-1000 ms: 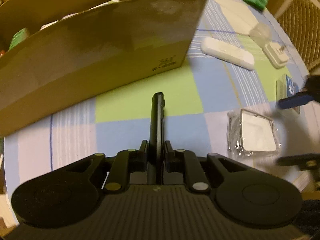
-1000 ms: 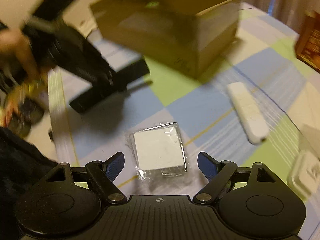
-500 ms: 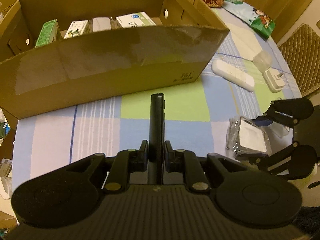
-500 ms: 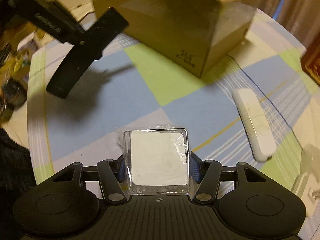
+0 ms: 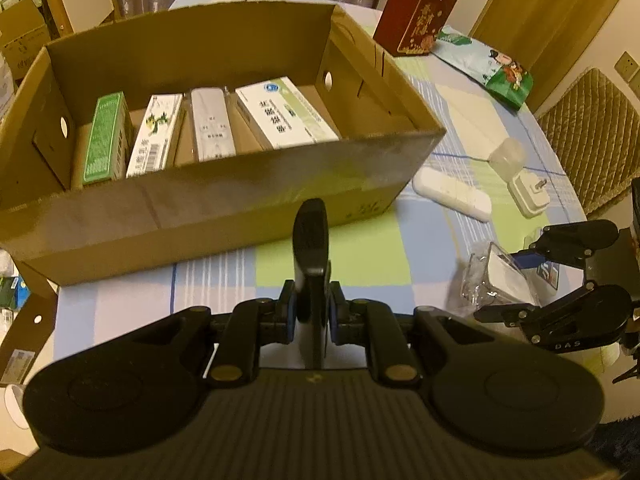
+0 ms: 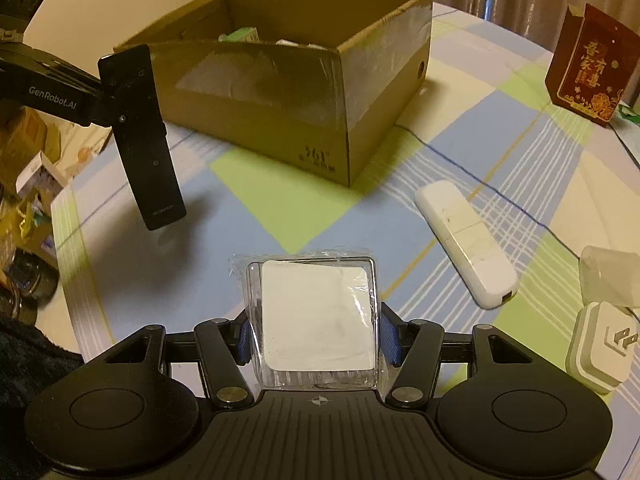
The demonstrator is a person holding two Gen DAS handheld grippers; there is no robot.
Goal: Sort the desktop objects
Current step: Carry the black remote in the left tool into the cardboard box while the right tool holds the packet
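Observation:
My left gripper is shut on a black remote held edge-on, lifted in front of the near wall of an open cardboard box. In the right wrist view the same black remote hangs tilted at the left, in the left gripper. My right gripper is shut on a clear plastic case with a white pad, raised over the checked tablecloth. The right gripper holding the clear case also shows at the right of the left wrist view. Several medicine boxes lie inside the cardboard box.
A white remote lies right of the box, with a white charger and a small clear cup beyond. A red gift box and a green packet are at the table's far side. A chair stands right.
My right gripper closed on the clear case and lifted it off the cloth. My left gripper rose with the black remote, so the box's inside now shows.

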